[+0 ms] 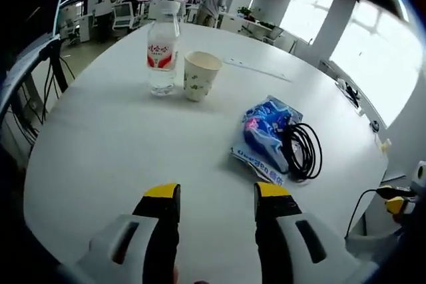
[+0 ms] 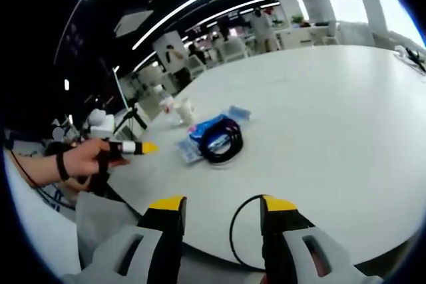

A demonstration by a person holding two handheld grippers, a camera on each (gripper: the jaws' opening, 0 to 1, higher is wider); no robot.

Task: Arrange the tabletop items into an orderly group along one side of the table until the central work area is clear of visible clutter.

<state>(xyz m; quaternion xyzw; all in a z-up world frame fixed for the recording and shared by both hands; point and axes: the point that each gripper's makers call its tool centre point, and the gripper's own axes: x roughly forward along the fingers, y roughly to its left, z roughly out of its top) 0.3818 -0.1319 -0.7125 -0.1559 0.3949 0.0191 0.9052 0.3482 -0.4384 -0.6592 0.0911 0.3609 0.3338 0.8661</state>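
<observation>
On the white table (image 1: pixel 133 144) I count four things: one clear water bottle (image 1: pixel 162 48) with a red label, one paper cup (image 1: pixel 199 75) just beside it, one blue printed packet (image 1: pixel 266 134), and one coil of black cable (image 1: pixel 303 149) lying partly on that packet. The bottle and cup stand upright together toward the far side; the packet and cable lie nearer to me and to the right, well apart from the pair.

My left tool (image 1: pixel 217 194) hangs over the near edge of the table, its yellow-tipped jaws spread with nothing between them. My right tool (image 2: pixel 220 205) is likewise parted and grips nothing; in the right gripper view a thin black wire (image 2: pixel 234 237) loops between its jaws below the table edge. In that same view my left hand (image 2: pixel 83 161) holds the left tool out over the table's edge, with the packet and cable just past it.

Beyond the table are other desks, chairs and several people standing (image 1: pixel 212 1). Bright windows (image 1: pixel 373 58) run along the right side. Nothing stands between my tools and the items.
</observation>
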